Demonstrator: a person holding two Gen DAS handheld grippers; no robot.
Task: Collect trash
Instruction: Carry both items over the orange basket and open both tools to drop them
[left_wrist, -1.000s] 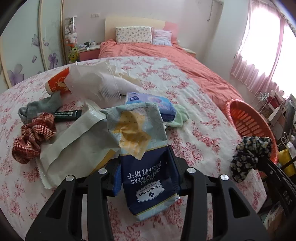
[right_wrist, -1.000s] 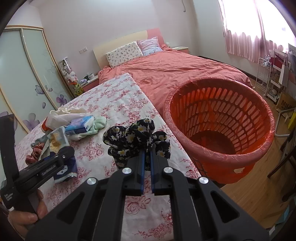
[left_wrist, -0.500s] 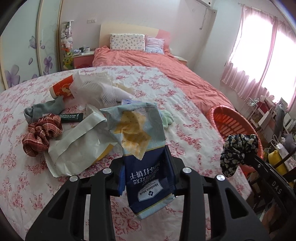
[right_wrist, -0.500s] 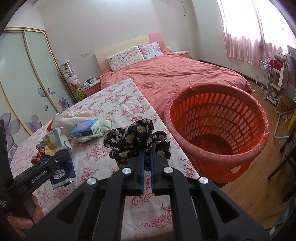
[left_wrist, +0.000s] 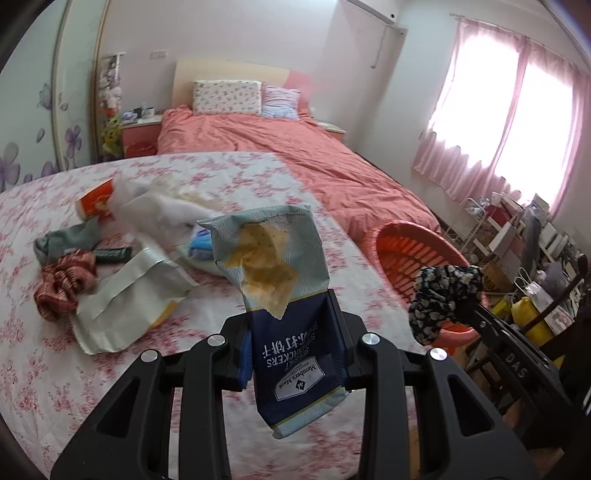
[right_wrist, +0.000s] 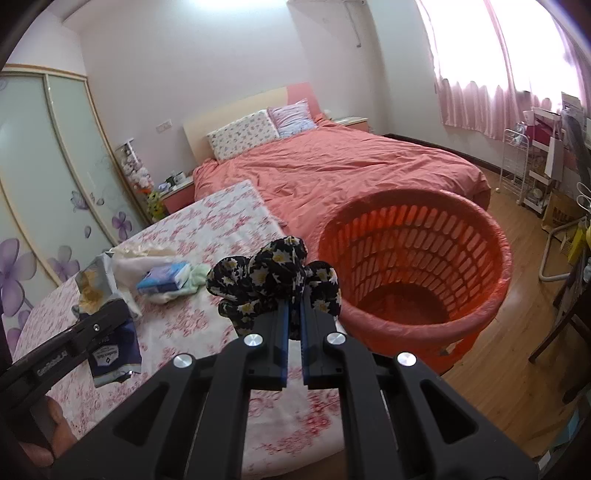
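Observation:
My left gripper (left_wrist: 291, 325) is shut on a blue and pale cracker bag (left_wrist: 280, 280) and holds it above the floral quilt (left_wrist: 229, 173). The bag also shows in the right wrist view (right_wrist: 107, 325). My right gripper (right_wrist: 293, 314) is shut on a black floral scrunchie (right_wrist: 273, 275), just left of the orange basket (right_wrist: 417, 266). The scrunchie (left_wrist: 439, 299) and basket (left_wrist: 413, 247) also show at the right of the left wrist view.
On the quilt lie a white paper bag (left_wrist: 125, 299), a red scrunchie (left_wrist: 62, 280), a grey sock (left_wrist: 62, 240), a dark tube (left_wrist: 110, 254), an orange cup (left_wrist: 96, 197), a white plastic bag (left_wrist: 162, 203) and a blue tissue pack (right_wrist: 166, 278). A shelf rack (right_wrist: 517, 177) stands right.
My left gripper has lifted the cracker bag up off the quilt and toward the right. My right gripper with the scrunchie has shifted slightly nearer the basket.

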